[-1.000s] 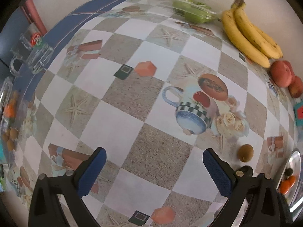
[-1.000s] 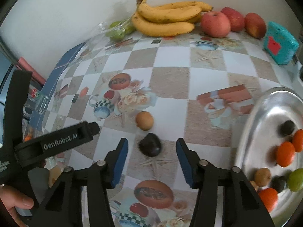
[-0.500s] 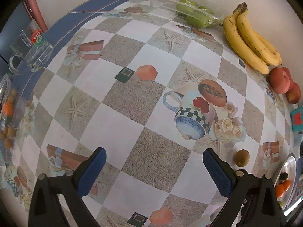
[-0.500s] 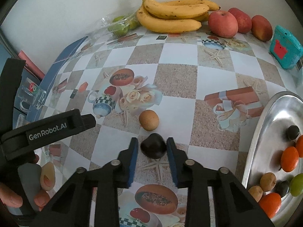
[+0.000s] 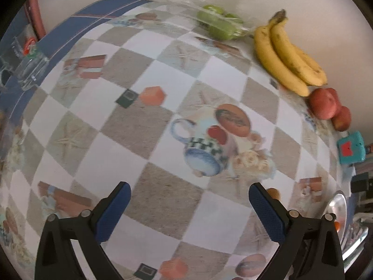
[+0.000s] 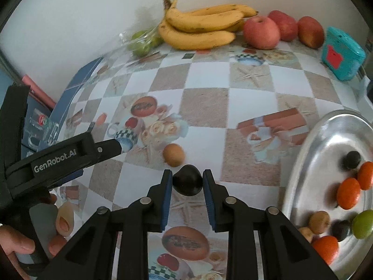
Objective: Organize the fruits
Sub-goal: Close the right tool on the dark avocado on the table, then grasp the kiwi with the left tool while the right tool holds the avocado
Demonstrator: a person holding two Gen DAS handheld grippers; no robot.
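Note:
My right gripper [image 6: 187,177] is shut on a small dark plum [image 6: 187,180] just above the checkered tablecloth. A small brown fruit [image 6: 173,154] lies just beyond it; it also peeks out behind my left gripper's right finger [image 5: 273,192]. A metal tray [image 6: 310,154] at the right holds several small fruits, among them an orange one [image 6: 348,193] and a green one [image 6: 362,224]. My left gripper [image 5: 189,194] is open and empty over the cloth; it shows at the left of the right wrist view [image 6: 109,146].
Along the back wall lie a banana bunch [image 6: 200,26], red apples [image 6: 261,32] and bagged green fruit [image 6: 142,43]. A teal box [image 6: 341,52] stands at the back right. A glass mug [image 5: 30,70] stands at the table's left edge.
My right gripper closed on the dark plum and has lifted it slightly. My left gripper drifted, so the brown fruit now sits behind its right finger.

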